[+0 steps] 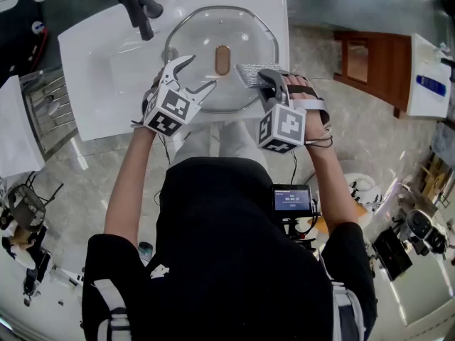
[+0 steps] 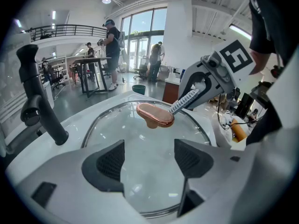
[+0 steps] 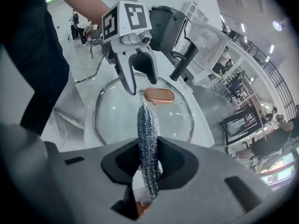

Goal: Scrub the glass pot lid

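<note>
glass pot lid (image 1: pixel 199 27), upper centre: likely slick, fragile; steady at rim (image 1: pixel 273 35) | left tool (image 1: pixel 200 72) wide, empty | right tool (image 1: pixel 264 78) clamping scourer (image 1: pixel 247 72)

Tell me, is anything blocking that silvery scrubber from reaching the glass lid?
Nothing visible does. The right gripper grips the scrubber, its tip over the glass lid beside the copper knob; the open left gripper is on the knob's other side.

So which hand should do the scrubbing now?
Probably the right gripper: its jaws are shut on the silver scrub pad, whose tip is near the knob of the glass lid. The left gripper is open above it.
</note>
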The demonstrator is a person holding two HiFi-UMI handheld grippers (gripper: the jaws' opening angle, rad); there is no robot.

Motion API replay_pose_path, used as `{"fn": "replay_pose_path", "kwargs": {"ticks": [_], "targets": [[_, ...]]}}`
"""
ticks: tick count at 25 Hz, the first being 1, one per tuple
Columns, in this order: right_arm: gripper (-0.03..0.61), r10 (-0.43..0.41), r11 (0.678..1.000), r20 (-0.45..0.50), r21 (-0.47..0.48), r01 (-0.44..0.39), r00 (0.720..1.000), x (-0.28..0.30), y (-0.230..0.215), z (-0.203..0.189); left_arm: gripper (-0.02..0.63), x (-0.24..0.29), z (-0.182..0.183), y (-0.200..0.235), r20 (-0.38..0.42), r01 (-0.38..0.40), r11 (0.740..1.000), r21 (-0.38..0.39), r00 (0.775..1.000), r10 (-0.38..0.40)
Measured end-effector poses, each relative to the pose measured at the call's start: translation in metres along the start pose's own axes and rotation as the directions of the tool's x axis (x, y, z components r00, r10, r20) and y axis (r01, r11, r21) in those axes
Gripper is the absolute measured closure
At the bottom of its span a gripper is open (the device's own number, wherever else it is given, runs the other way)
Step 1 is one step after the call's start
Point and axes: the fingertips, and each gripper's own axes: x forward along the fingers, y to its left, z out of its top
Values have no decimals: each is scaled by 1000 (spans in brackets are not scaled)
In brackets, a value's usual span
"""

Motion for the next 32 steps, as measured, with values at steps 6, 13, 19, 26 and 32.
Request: {"fn": "replay_pose_path", "kwargs": {"ticks": [6,13,19,26,32], "targets": [[506,-33,999,-9,8,33,999,2,-9,1,310,0,1,0,-2,1,1000,0,1000,-1],[506,-54,998,-16,10,54,998,7,-22,1,310,0,2,-1,2,1,1000,0,1000,-1],[506,-63,998,-20,7,63,998,13,-34,3,310,0,1,-1,2,1,1000,-2,1000,-1],[506,-70,998,-27,1,70,997,21,-49,7,310,-1,0,-1,2,2,1000,-2,1000,-2],[505,-74,997,-24,2,74,997,27,-58,10,310,-2,-1,-1,1,2,1000,1,1000,-2]]}}
